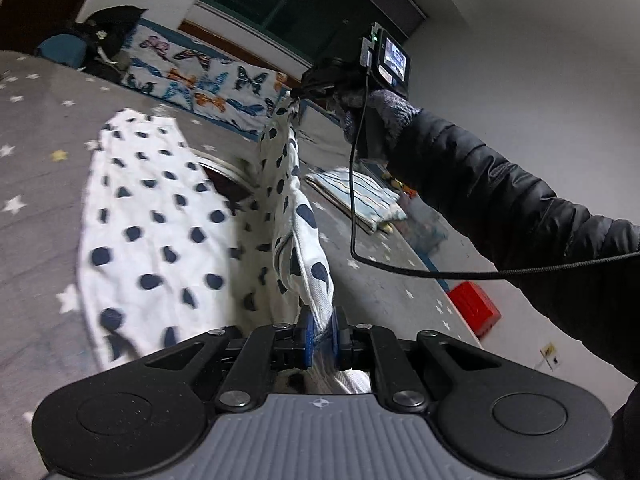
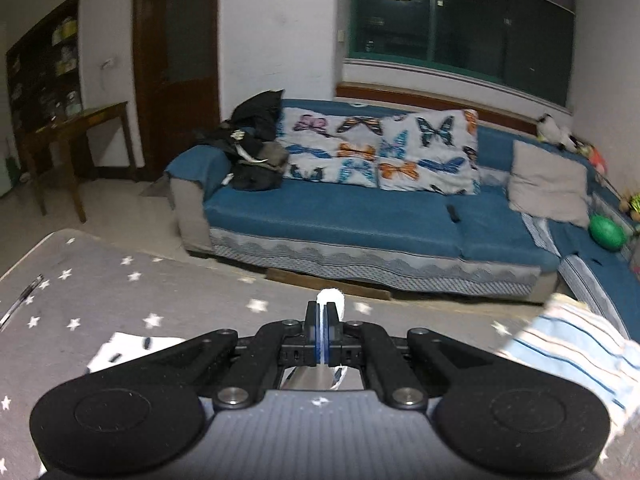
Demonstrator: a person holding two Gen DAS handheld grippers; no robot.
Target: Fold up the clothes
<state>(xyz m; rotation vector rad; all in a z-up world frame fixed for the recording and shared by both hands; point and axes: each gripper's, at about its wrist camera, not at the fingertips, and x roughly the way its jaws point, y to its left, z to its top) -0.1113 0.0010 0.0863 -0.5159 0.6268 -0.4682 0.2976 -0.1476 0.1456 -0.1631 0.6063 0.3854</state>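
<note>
White navy-dotted garment (image 1: 160, 224) half-lifted off star-print cloth, edge raised

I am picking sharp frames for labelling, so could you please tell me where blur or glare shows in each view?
Left wrist view: the polka-dot garment is smeared at its left edge, sharp near the left hand-held gripper. Right wrist view: the striped cloth is blurred, and a ceiling lamp reflects in the dark window.

Left gripper (image 1: 322, 330) at bottom centre of the left wrist view — jaws pinched nearly together on white spotted cloth (image 1: 308, 240). Right gripper (image 1: 298, 94) at upper centre-right of that view, held by a gloved hand (image 1: 384, 120), dark padded sleeve (image 1: 520, 208) running to the right edge. In its own view, right gripper (image 2: 321, 320) bottom centre — jaws closed on a thin white edge.
</note>
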